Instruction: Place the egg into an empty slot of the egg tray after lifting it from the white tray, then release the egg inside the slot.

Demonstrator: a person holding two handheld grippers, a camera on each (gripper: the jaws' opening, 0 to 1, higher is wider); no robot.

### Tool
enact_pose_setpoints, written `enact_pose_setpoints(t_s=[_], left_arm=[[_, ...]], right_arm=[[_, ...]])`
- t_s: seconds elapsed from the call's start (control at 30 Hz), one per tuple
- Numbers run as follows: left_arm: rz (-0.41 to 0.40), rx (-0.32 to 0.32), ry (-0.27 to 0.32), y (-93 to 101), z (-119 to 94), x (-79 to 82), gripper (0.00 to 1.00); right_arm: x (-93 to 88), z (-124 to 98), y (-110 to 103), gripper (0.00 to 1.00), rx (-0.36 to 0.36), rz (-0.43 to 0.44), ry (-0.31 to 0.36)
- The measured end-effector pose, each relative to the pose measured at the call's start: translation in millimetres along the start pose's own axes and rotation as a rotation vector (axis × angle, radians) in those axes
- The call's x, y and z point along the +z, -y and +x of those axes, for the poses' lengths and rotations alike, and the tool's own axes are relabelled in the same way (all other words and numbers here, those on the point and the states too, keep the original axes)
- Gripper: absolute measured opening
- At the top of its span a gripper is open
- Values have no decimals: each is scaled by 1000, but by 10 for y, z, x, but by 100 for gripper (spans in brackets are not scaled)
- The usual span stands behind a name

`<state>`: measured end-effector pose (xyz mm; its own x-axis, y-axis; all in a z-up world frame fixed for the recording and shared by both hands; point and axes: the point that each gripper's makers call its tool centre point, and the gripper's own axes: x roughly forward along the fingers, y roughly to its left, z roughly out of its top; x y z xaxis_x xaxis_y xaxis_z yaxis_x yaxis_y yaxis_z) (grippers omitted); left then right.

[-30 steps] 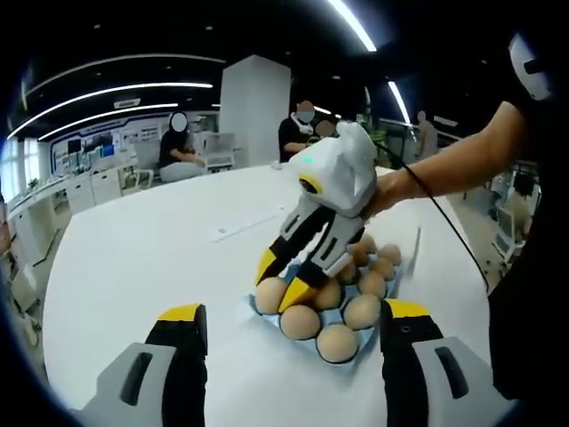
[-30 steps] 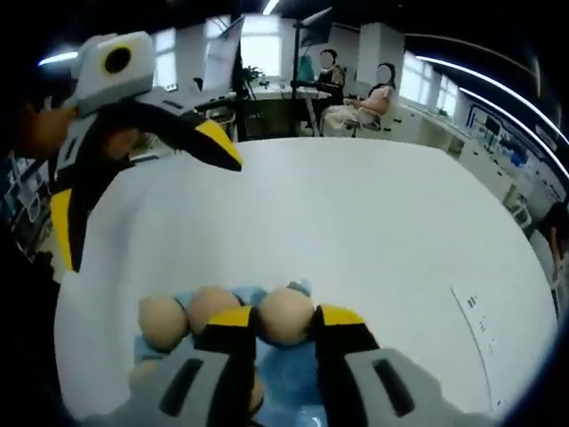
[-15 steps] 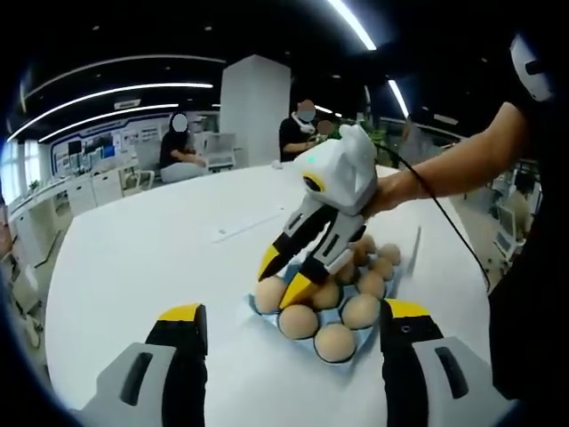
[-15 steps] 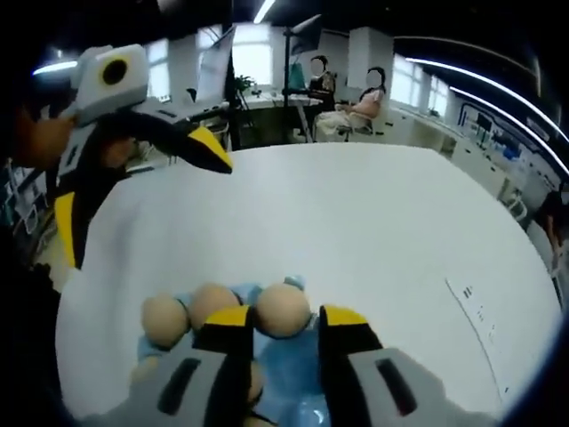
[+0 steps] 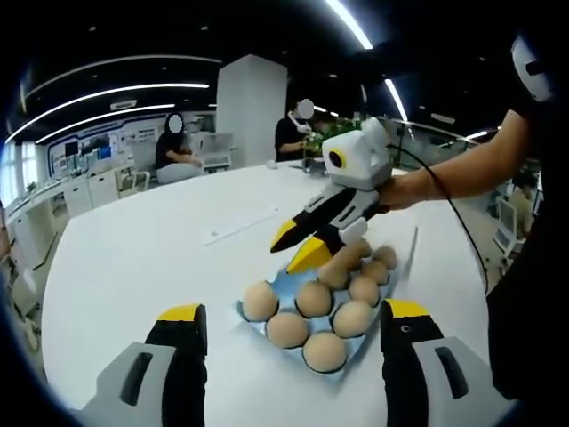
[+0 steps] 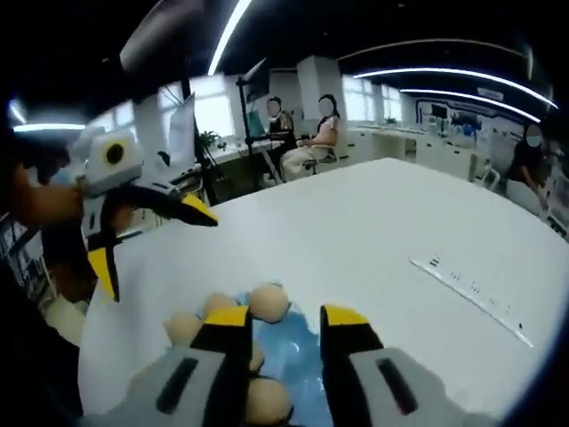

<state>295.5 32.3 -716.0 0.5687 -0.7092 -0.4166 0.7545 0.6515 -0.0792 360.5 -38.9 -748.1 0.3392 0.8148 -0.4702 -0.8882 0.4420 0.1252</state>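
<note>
A blue egg tray [image 5: 248, 312] lies on the white table, with several brown eggs in its slots. One egg [image 5: 260, 301] sits in the near left corner slot, also seen as the egg [image 6: 268, 302] just past my right jaws. My right gripper [image 5: 298, 245] hangs tilted a little above the tray's far side, open, with nothing between its yellow tips. In its own view the right gripper [image 6: 289, 317] looks down over the blue tray [image 6: 293, 351]. My left gripper [image 5: 293, 311] is open wide in front of the tray and holds nothing. The left gripper [image 6: 151, 240] shows at the left of the right gripper view.
The white table [image 5: 133, 258] is wide and round-edged. A thin white strip [image 5: 240, 227] lies beyond the tray, also seen as the strip [image 6: 471, 289]. A person's arm [image 5: 453, 173] holds the right gripper. People sit at the far side [image 5: 178, 147].
The right gripper has lifted up and back from the tray, leaving the egg it was around in the corner slot. The left gripper has stayed in place, open.
</note>
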Motion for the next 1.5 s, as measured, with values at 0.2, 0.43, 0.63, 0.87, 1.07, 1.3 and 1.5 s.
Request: enact_pose_setpoints(t_s=[0.2, 0.43, 0.63, 0.87, 1.07, 1.3, 1.5], left_arm=[[6, -3, -2, 69, 50, 26, 80], [9, -7, -1, 123, 88, 53, 79], [12, -10, 4, 154, 129, 94, 80], [16, -11, 3, 162, 141, 116, 79], [17, -11, -2, 155, 150, 110, 79], [15, -13, -3, 157, 173, 122, 79], [14, -8, -6, 142, 173, 117, 79]], right_arm=[[-109, -242, 104, 32, -50, 6, 7], [-264, -605, 253, 32, -122, 35, 17], [-423, -920, 468, 33, -206, 53, 12], [-630, -1340, 752, 33, -312, 82, -2], [-752, -1707, 1027, 33, -426, 114, -6], [-1042, -1841, 1182, 33, -476, 120, -91], [-1150, -1781, 1211, 30, -457, 30, -175]])
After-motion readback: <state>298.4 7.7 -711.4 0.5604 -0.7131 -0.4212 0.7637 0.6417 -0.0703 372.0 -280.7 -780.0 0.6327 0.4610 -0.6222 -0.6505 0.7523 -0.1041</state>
